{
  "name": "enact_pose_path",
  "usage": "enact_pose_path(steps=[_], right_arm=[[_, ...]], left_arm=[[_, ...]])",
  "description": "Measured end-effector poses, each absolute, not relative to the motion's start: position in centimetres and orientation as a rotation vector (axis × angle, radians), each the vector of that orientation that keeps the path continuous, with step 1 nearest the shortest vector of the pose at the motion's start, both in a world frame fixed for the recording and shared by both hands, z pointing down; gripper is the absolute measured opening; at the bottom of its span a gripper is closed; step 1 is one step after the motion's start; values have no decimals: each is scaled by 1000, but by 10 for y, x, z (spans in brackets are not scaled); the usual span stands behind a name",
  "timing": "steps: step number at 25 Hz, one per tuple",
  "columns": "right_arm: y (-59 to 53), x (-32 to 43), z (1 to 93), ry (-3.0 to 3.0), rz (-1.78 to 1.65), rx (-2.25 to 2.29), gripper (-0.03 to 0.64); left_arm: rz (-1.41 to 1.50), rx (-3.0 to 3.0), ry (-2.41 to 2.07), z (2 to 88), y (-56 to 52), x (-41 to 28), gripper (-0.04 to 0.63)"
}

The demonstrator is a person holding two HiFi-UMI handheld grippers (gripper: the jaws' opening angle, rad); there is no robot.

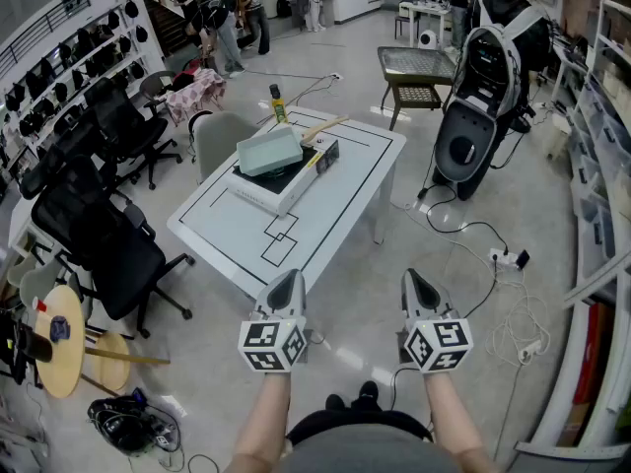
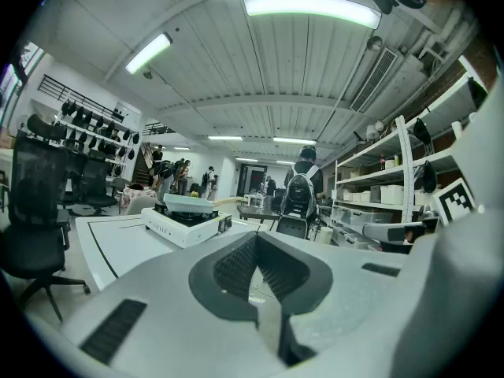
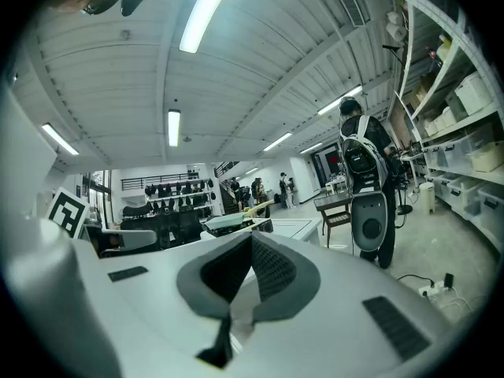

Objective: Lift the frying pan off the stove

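Observation:
A pale green square frying pan [image 1: 268, 152] with a wooden handle [image 1: 323, 128] sits on a white portable stove [image 1: 286, 187] at the far side of the white table [image 1: 242, 233]. Both grippers hang in the air well short of the table's near corner. My left gripper [image 1: 287, 282] is shut and holds nothing, and so does my right gripper [image 1: 414, 282] beside it. The left gripper view looks past the left gripper [image 2: 256, 239] at the pan [image 2: 187, 203] on the stove [image 2: 185, 225]. From the right gripper [image 3: 250, 239] the pan [image 3: 232, 221] looks small and far off.
Black office chairs [image 1: 108, 235] stand left of the table and a grey chair [image 1: 222, 136] behind it. A yellow-green bottle [image 1: 278, 104] stands at the table's far corner. A black and white machine [image 1: 473, 116] and floor cables [image 1: 513, 264] lie to the right, beside shelves [image 1: 601, 116].

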State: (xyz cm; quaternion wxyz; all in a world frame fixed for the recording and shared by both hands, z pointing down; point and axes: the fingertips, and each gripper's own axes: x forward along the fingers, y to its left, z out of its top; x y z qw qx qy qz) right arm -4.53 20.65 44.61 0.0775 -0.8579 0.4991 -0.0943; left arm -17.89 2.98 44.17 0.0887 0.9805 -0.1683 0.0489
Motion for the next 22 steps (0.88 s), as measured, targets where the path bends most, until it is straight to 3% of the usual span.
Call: enact_pose_path(steps=[22], right_arm=[[211,-22,445,1564,-283,-2487,3]], left_arm=[[136,2881,-566,447,36,-159,6]])
